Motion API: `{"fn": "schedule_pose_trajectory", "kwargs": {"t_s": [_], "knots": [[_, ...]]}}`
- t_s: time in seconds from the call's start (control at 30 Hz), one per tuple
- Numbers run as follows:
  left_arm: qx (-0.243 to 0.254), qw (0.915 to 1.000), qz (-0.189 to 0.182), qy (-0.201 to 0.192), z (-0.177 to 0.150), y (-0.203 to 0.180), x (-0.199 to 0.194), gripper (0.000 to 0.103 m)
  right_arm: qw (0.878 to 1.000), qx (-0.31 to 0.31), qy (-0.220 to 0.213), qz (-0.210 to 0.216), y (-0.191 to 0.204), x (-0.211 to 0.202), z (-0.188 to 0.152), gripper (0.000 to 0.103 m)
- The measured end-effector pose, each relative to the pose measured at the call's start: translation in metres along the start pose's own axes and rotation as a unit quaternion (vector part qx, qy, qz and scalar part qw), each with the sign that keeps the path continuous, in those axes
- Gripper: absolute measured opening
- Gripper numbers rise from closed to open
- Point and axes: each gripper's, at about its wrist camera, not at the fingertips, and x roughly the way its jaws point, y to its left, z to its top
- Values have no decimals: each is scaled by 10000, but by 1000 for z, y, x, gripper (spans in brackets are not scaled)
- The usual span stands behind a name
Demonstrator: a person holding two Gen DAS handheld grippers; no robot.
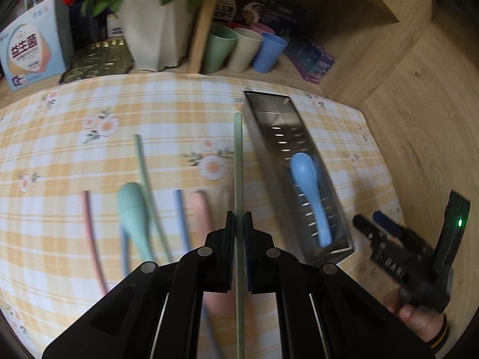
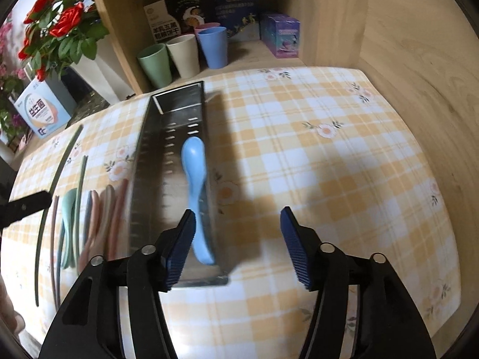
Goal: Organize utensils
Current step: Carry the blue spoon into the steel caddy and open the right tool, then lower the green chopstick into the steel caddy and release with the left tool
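Note:
My left gripper (image 1: 239, 220) is shut on a green chopstick (image 1: 238, 161) and holds it above the checked cloth, just left of the steel utensil tray (image 1: 269, 149). A blue spoon (image 1: 308, 191) lies in the tray; it also shows in the right wrist view (image 2: 194, 176). On the cloth lie a green spoon (image 1: 133, 209), a second green chopstick (image 1: 143, 167), pink (image 1: 89, 227) and blue (image 1: 181, 212) chopsticks and a pink spoon (image 1: 200, 209). My right gripper (image 2: 238, 239) is open and empty, over the tray's (image 2: 143, 161) near right corner.
Green (image 1: 217, 48), beige (image 1: 244, 49) and blue (image 1: 268, 52) cups stand at the back under a wooden shelf. A white flower pot (image 1: 155, 30) and boxes (image 1: 33, 51) stand back left. A wooden wall (image 1: 419, 104) borders the cloth on the right.

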Motion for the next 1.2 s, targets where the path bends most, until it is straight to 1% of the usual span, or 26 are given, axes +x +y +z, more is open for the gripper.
{"fn": "schedule_pose_trajectory", "kwargs": {"t_s": [0.13, 0.17, 0.2, 0.23, 0.47, 0.63, 0.73, 1.03, 1.13, 1.17, 1.2], "knots": [[-19, 10000, -53, 67, 5, -19, 15, 6, 9999, 116, 39, 43, -14, 1, -4, 68], [-22, 9999, -58, 85, 7, -25, 19, 6, 9999, 123, 42, 35, -16, 1, -5, 74], [-24, 9999, -60, 103, 9, -30, 23, 6, 9999, 143, 34, 35, -20, 1, -6, 82], [-27, 9999, -65, 117, 11, -34, 25, 6, 9999, 160, 28, 59, -22, 1, -7, 85], [-167, 9995, -117, 261, 22, -57, 49, 6, 9990, 426, 59, 134, -40, 6, -11, 85], [-380, 9982, -50, 470, 31, -67, 74, 6, 9982, 580, 87, 136, -51, 8, -14, 85], [-468, 9975, 37, 523, 36, -70, 87, 6, 9977, 657, 106, 137, -57, 9, -17, 85], [-364, 9968, 202, 689, 47, -75, 113, 6, 9961, 857, 126, 142, -67, 8, -24, 85], [-128, 9974, 207, 671, 49, -79, 115, 11, 9959, 886, 125, 139, -67, 6, -26, 85], [-49, 9977, 234, 628, 49, -80, 114, 17, 9958, 898, 125, 136, -68, 5, -27, 85], [12, 9981, 215, 575, 50, -80, 110, 20, 9957, 909, 130, 130, -68, 4, -27, 85]]}}
